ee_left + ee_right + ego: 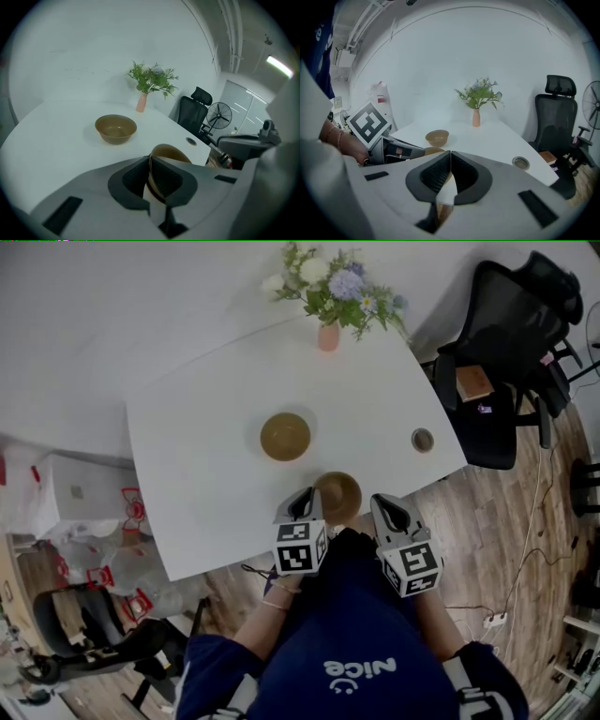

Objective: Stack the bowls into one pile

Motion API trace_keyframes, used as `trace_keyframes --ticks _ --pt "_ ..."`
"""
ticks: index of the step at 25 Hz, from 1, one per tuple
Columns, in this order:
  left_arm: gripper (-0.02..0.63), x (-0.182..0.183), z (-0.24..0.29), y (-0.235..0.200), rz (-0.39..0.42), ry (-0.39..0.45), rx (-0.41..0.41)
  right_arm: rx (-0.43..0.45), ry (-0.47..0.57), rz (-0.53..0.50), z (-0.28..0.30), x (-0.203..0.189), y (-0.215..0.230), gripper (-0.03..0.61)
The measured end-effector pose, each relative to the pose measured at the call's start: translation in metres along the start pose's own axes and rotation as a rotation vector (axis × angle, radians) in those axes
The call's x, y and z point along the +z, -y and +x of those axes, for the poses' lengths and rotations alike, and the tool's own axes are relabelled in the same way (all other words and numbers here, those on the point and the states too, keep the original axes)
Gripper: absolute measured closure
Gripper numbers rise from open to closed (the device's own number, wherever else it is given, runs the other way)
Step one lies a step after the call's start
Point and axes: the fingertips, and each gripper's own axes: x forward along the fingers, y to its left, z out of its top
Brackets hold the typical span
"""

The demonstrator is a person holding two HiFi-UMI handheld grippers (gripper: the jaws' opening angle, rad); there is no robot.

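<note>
Two brown bowls are on the white table. One bowl stands upright near the table's middle. The second bowl is at the front edge, and my left gripper is shut on its near-left rim. Whether this bowl rests on the table or is lifted I cannot tell. My right gripper hangs just right of that bowl, shut with nothing between its fingers. In the right gripper view the held bowl's rim peeks out behind the jaws.
A pink vase of flowers stands at the table's far edge. A round cable grommet sits near the right edge. A black office chair is to the right, a fan beyond it, and boxes lie on the floor to the left.
</note>
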Motion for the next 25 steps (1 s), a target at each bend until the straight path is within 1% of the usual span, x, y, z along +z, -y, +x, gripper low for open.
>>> trace_keyframes --ticks 3,6,12,13,14,15,20,25 --pt "0.584 -0.003 0.002 -0.001 0.019 0.007 0.023 -0.011 0.005 0.005 -0.001 0.001 0.004 0.555" --pt "0.584 -0.004 0.006 -0.004 0.013 0.003 0.040 -0.018 0.005 0.002 -0.003 0.002 0.006 0.555" --pt "0.579 -0.002 0.006 -0.002 -0.016 0.019 0.024 -0.016 -0.013 -0.022 -0.004 0.000 0.004 0.555" --pt "0.547 -0.002 0.006 0.000 -0.022 0.022 0.017 -0.014 -0.017 -0.028 -0.004 -0.001 0.004 0.555" --pt "0.486 -0.002 0.006 0.001 -0.027 0.025 0.009 -0.011 -0.021 -0.034 -0.003 -0.001 0.003 0.555" --pt "0.462 -0.002 0.006 0.002 -0.031 0.026 0.004 -0.007 -0.025 -0.039 -0.003 -0.001 0.003 0.555" --pt "0.462 0.003 0.001 0.003 -0.019 0.053 0.007 0.007 -0.030 -0.049 -0.001 -0.002 -0.003 0.555" --pt "0.459 0.024 -0.015 -0.004 -0.032 0.130 0.009 0.016 -0.016 -0.050 0.005 0.002 -0.006 0.555"
